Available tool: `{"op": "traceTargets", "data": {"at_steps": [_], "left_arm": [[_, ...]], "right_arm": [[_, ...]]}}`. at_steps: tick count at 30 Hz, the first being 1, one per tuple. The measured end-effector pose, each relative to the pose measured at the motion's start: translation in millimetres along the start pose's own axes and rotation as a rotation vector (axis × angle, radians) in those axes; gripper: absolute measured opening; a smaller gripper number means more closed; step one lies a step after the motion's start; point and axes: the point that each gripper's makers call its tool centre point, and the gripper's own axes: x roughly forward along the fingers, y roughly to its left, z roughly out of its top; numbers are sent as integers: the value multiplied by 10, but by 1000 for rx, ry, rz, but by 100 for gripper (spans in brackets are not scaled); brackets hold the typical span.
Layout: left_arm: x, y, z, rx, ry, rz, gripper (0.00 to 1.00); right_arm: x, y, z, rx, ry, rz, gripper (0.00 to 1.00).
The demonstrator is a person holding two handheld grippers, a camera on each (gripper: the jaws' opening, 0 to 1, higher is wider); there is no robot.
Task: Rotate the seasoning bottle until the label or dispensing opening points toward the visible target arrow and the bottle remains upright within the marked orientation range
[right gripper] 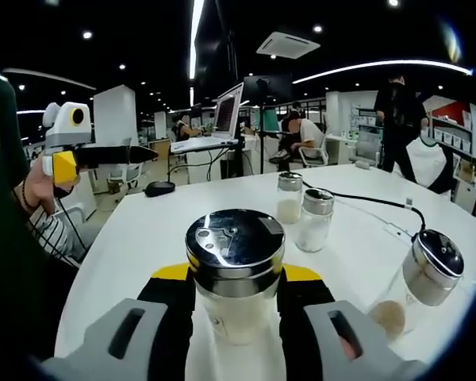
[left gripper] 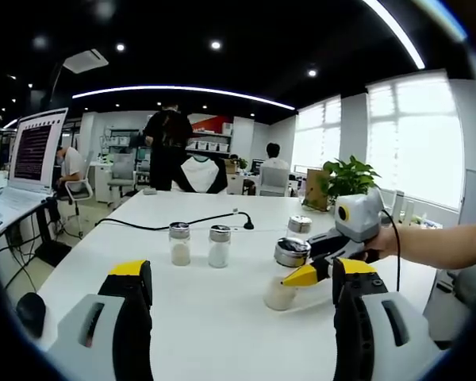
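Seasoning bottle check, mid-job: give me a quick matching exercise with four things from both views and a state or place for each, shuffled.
Things:
1. seasoning bottle
2. left gripper
3. black cable
4. laptop

States or places:
a. open, holding nothing
b. lying across the white table
c. clamped in the right gripper
d. raised beside the table, screen lit

Pairs: 1-c, 2-a, 3-b, 4-d
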Motion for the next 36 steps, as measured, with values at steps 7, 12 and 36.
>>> {"op": "traceTargets", "data": {"at_steps": [7, 12, 36], "left_arm": [[2, 6, -4, 0, 4, 1, 100], [2, 3, -14, -1, 7, 0, 100], [-10, -12, -34, -3, 14, -2, 100]], "right_arm": [[5, -1, 4, 16, -5, -27, 39], [9, -4, 5, 28, -5, -55, 39], [3, -28, 1, 85, -33, -215, 39]]}}
